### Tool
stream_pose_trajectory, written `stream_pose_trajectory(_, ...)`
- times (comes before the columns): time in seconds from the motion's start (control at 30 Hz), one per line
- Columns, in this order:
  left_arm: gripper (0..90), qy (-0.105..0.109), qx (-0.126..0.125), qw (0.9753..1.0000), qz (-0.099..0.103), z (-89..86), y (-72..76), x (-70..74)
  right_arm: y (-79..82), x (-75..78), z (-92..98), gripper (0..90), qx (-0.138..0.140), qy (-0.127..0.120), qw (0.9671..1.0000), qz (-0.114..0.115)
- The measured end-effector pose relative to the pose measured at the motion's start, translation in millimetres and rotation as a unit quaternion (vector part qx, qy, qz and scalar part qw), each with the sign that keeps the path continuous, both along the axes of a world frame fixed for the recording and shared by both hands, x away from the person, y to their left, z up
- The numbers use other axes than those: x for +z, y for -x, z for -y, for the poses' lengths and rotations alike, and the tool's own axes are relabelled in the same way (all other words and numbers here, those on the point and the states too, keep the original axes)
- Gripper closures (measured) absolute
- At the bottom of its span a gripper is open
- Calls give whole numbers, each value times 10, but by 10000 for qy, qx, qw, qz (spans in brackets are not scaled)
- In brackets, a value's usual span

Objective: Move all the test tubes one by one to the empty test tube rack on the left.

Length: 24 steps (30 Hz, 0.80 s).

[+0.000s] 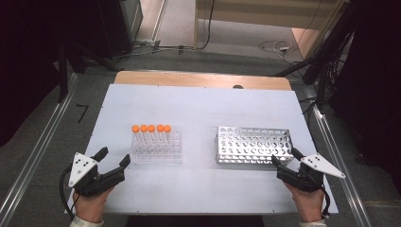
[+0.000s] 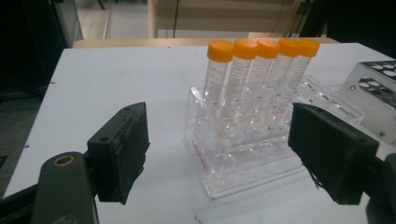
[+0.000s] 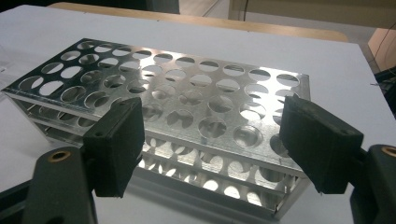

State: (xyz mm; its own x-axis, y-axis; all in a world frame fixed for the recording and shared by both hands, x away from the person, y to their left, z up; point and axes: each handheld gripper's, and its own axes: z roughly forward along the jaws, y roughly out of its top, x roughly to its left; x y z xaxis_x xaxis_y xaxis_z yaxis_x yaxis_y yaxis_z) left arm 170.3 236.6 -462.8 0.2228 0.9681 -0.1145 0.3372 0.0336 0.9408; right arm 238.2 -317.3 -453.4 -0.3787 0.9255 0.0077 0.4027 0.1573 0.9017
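A clear plastic rack (image 1: 157,147) (image 2: 243,149) stands left of the table's middle and holds several orange-capped tubes (image 1: 151,128) (image 2: 261,49) in one row along its far side. An empty metal rack (image 1: 253,145) (image 3: 177,112) with many round holes sits to its right. My left gripper (image 1: 113,157) (image 2: 217,156) is open, just short of the clear rack's near left corner, with nothing between its jaws. Close to the metal rack's near right corner, my right gripper (image 1: 285,156) (image 3: 208,144) is open too and holds nothing.
Both racks rest on a white tabletop (image 1: 203,109) with a wooden strip (image 1: 203,79) at its far edge. Metal rails (image 1: 38,151) run along both sides of the table. Cables (image 1: 279,47) lie on the floor beyond.
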Motion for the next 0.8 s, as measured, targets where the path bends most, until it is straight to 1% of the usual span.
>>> stream_pose_trajectory(0.13,189,-18,59,10000,-64,-38,2,-37,-1,-10,68,206,-71,-19,10000,-32)
stream_pose_trajectory(0.3,188,-41,114,9998,-129,-90,-5,-70,12,-30,192,203,-171,-111,9998,-50)
stream_pose_trajectory(0.37,188,-48,140,9998,-133,-115,-11,-83,23,-46,244,203,-217,-112,9997,-62)
stream_pose_trajectory(0.47,188,-50,158,9997,-177,-149,-20,-102,44,-69,320,203,-264,-174,9994,-126)
stream_pose_trajectory(0.53,188,-106,187,9995,-224,-167,-21,-116,57,-81,357,202,-311,-200,9992,-164)
stream_pose_trajectory(0.57,188,-102,197,9995,-231,-172,-23,-123,64,-87,371,203,-326,-218,9991,-189)
stream_pose_trajectory(0.8,188,-136,255,9989,-358,-217,-35,-154,98,-108,455,203,-427,-189,9986,-233)
